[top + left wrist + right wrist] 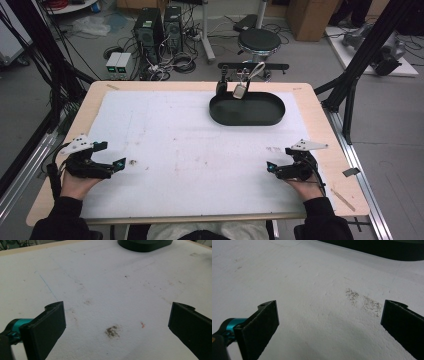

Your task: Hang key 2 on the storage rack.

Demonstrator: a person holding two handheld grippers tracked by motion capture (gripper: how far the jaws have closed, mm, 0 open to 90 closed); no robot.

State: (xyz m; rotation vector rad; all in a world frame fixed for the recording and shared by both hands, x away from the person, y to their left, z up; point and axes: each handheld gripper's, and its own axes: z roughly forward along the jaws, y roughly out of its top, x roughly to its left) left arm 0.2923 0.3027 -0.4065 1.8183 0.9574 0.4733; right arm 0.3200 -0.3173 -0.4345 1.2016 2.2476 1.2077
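At the lower left and lower right of the high view, the left gripper (116,165) and right gripper (270,167) rest on the bench (175,145), jaws wide apart and empty, while a black tray (247,108) sits upper centre.

High view is sitting above my side, looking forward and down over the whole table (320,130). Both gripper views are riding low and close over the white mat (105,290), each looking out between its own jaws toward the far side — all three are catching the black tray (247,116).
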